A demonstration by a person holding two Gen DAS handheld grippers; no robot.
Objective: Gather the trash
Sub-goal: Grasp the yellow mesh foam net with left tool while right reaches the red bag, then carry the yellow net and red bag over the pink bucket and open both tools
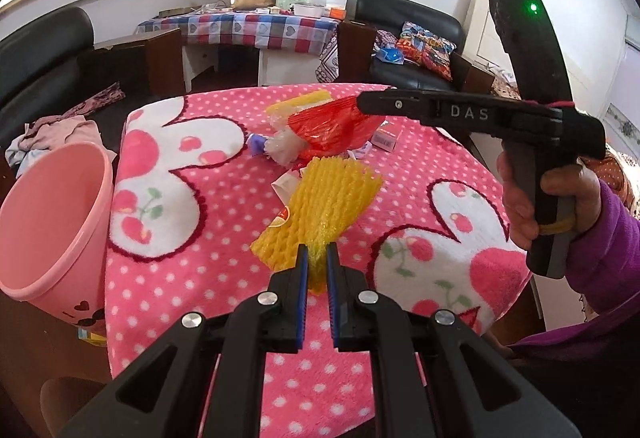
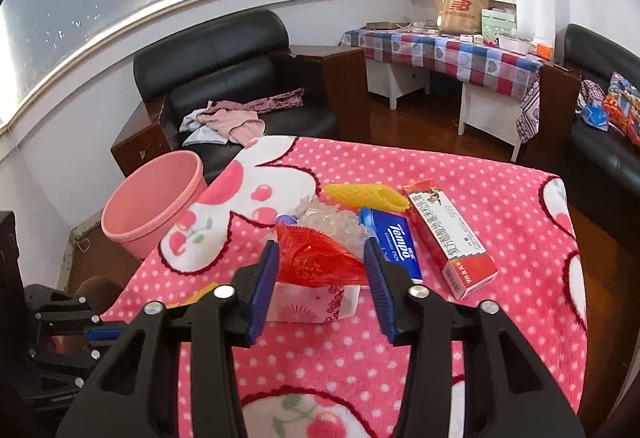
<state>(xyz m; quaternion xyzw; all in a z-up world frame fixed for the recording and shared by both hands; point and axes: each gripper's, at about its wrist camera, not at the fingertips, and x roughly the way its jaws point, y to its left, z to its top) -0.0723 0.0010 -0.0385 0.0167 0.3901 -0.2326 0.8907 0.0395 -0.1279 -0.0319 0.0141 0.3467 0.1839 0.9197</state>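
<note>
My left gripper (image 1: pixel 317 265) is clamped on the near end of the yellow foam net (image 1: pixel 320 213), its blue pads almost together with the net pinched between them, the rest of it trailing out over the pink dotted blanket (image 1: pixel 224 278). My right gripper (image 2: pixel 322 260) stands partly open with the red plastic bag (image 2: pixel 316 258) between its pads, which touch the bag's sides, though I cannot tell how hard they press. Beyond it lie clear wrap (image 2: pixel 332 222), a blue tissue pack (image 2: pixel 396 242) and a long box (image 2: pixel 448 234), and the pink bin (image 2: pixel 154 197) stands off the blanket's far left edge.
</note>
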